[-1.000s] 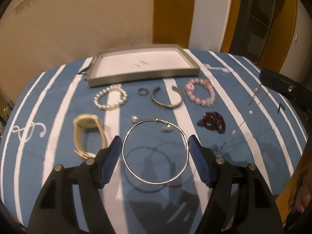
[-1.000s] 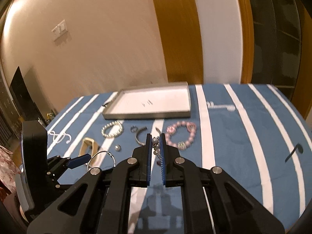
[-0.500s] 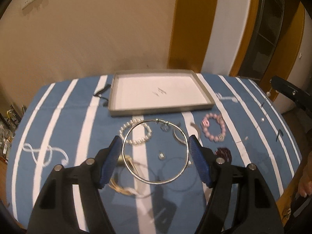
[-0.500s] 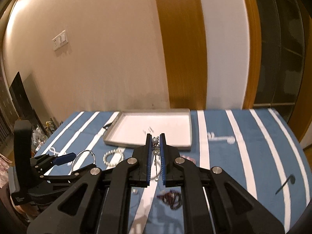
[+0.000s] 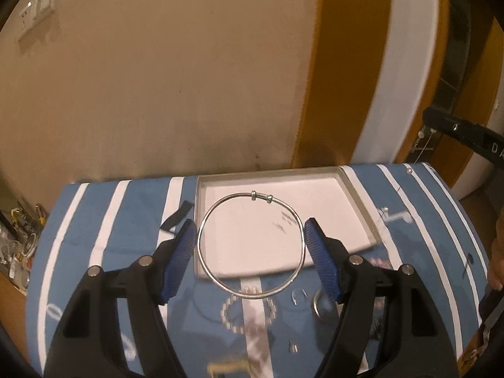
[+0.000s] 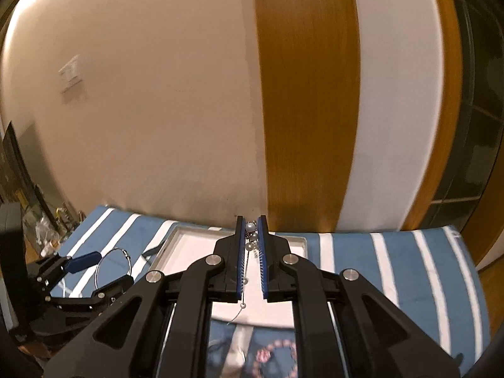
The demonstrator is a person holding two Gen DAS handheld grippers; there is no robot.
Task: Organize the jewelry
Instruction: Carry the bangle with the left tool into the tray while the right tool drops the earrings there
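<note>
My left gripper (image 5: 250,230) is shut on a thin silver bangle (image 5: 204,263), holding it by its sides in the air over the near part of the white-lined grey tray (image 5: 362,208). The bangle also shows in the right wrist view (image 6: 108,263), held by the left gripper (image 6: 104,267). My right gripper (image 6: 251,222) is shut on a pearl necklace (image 6: 249,228), whose thin chain hangs down over the tray (image 6: 302,242).
On the blue-and-white striped cloth (image 5: 104,252) in front of the tray lie a pearl bracelet (image 5: 231,318), a silver ring (image 5: 319,302) and a pink bead bracelet (image 6: 277,357). A black cord (image 5: 176,217) lies left of the tray. The wall stands just behind the table.
Both grippers have risen and moved forward from the loose jewelry toward the tray, carrying the bangle and the necklace. The bangle now hangs over the tray's near part.
</note>
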